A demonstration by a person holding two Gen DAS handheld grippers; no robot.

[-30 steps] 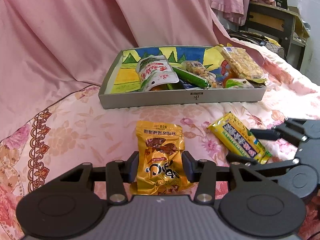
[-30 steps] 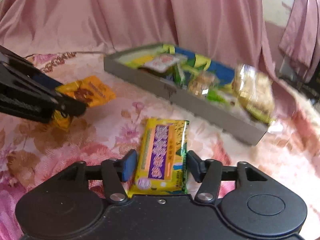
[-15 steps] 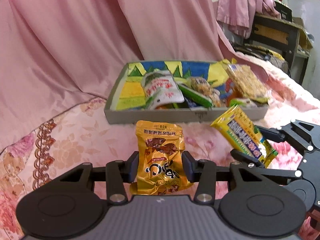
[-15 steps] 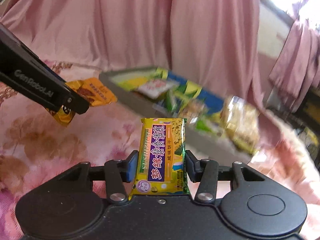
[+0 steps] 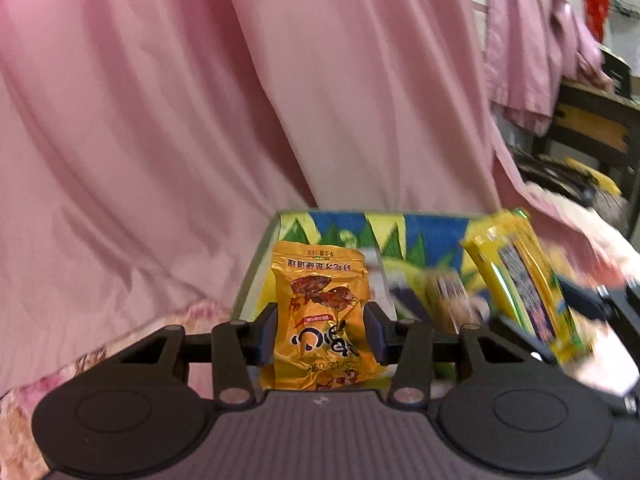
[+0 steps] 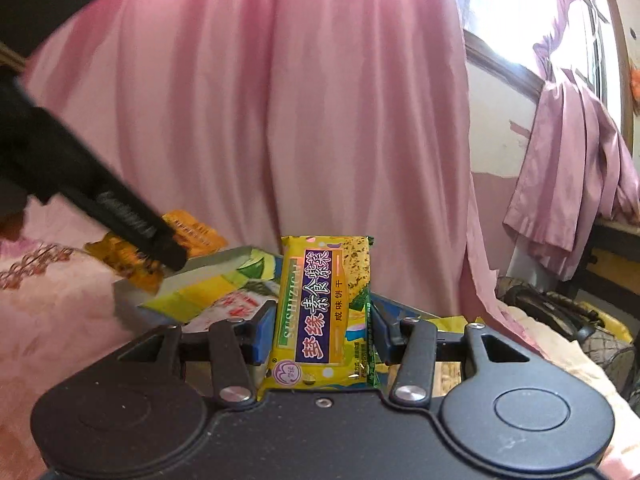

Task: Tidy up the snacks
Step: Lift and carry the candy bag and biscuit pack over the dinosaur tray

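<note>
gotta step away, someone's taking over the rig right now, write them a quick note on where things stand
Left claw: shut on the orange snack pouch, held in the air in front of the tray.
Right claw: shut on the yellow biscuit pack, also in the air near the tray.
Done: both snacks picked up; the tray already holds other packets.
Left: carry both over the tray, release them inside.

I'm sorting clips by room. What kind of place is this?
Probably a bedroom at home: a floral bedspread under the snack tray, pink curtains tied back by a window, cluttered furniture behind.
</note>
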